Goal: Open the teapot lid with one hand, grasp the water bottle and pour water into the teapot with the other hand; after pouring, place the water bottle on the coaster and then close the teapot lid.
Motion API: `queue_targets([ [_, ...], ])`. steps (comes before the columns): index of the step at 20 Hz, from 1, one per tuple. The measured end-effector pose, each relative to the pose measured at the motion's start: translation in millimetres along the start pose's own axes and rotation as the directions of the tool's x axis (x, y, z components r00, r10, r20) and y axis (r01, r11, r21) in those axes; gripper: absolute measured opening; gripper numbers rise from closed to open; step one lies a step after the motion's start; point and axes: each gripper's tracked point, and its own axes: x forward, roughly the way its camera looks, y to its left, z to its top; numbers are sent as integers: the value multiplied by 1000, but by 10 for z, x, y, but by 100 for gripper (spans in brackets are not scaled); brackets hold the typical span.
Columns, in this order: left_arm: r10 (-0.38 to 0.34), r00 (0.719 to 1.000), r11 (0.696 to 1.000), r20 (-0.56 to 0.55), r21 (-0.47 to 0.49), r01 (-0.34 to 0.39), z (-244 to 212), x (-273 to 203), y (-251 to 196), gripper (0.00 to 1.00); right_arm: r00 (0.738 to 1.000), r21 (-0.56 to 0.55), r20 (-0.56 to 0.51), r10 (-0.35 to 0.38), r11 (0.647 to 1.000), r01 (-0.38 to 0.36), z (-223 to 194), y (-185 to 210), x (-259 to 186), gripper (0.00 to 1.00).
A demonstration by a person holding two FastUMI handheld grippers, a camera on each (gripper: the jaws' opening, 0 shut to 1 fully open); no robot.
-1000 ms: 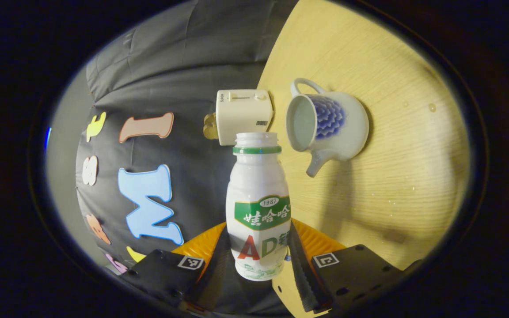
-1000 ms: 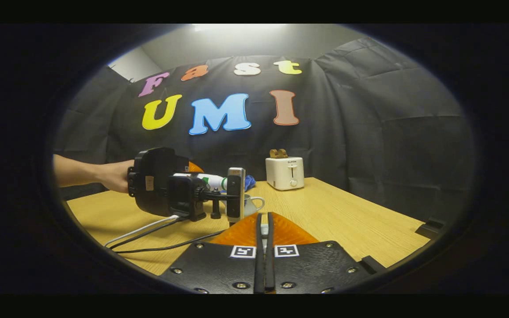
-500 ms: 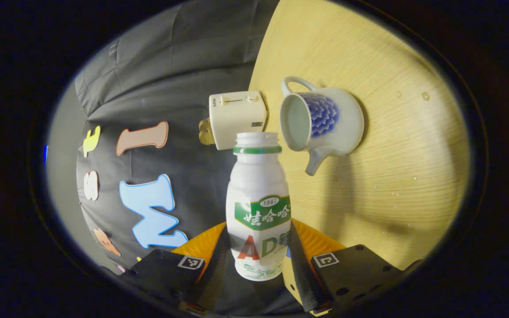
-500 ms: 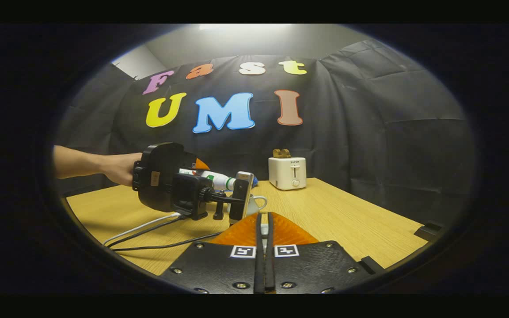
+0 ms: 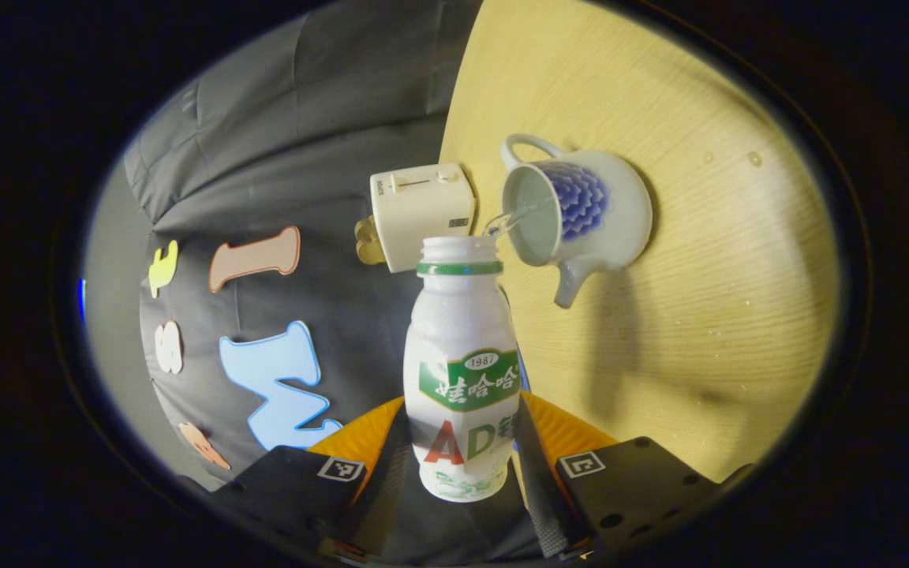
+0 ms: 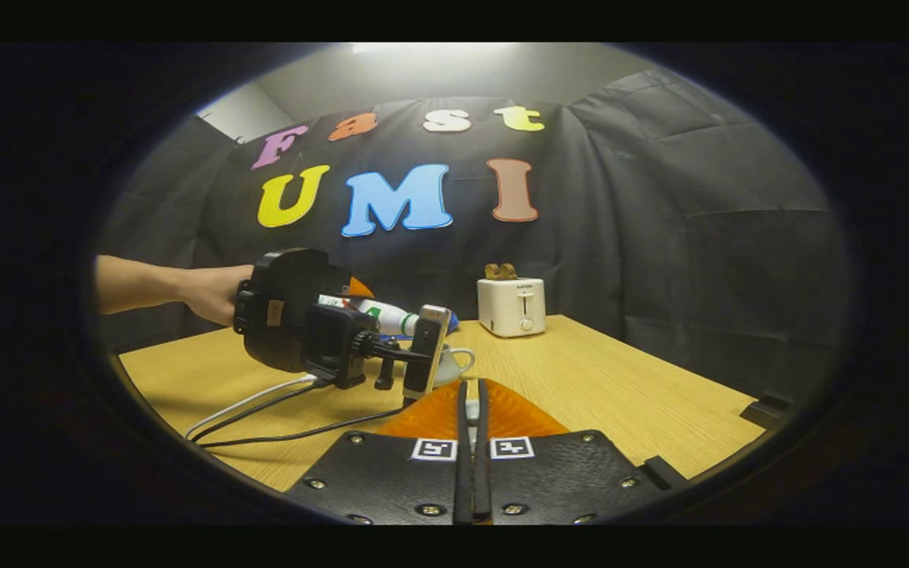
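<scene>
My left gripper is shut on a white water bottle with a green label and no cap, turned on its side. A thin stream of water runs from its mouth into the open blue-and-white teapot on the wooden table. In the right gripper view, a hand holds that gripper's housing with the bottle over the teapot. My right gripper is held near the table's front, shut on the teapot lid, of which a small white bit shows between the fingers.
A white toaster with bread in it stands at the back of the table, just behind the teapot. Cables trail from the left gripper across the table's left side. A few water drops lie on the wood.
The bottle has tipped further toward the teapot's mouth, and water now streams out of it into the pot. The right gripper has hardly moved.
</scene>
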Motion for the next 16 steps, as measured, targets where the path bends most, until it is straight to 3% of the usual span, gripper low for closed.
queue_targets([
  [11,10,1000,998,-1,61,-10,20,-11,38,81,1000,-2,7,-2,1000,2,30,2,0,1],
  [12,12,1000,998,0,66,-12,16,-10,38,75,1000,0,7,-4,1000,4,38,-3,1,1],
  [16,7,1000,997,1,81,-7,15,-12,40,75,1000,4,11,-2,1000,2,54,8,3,1],
])
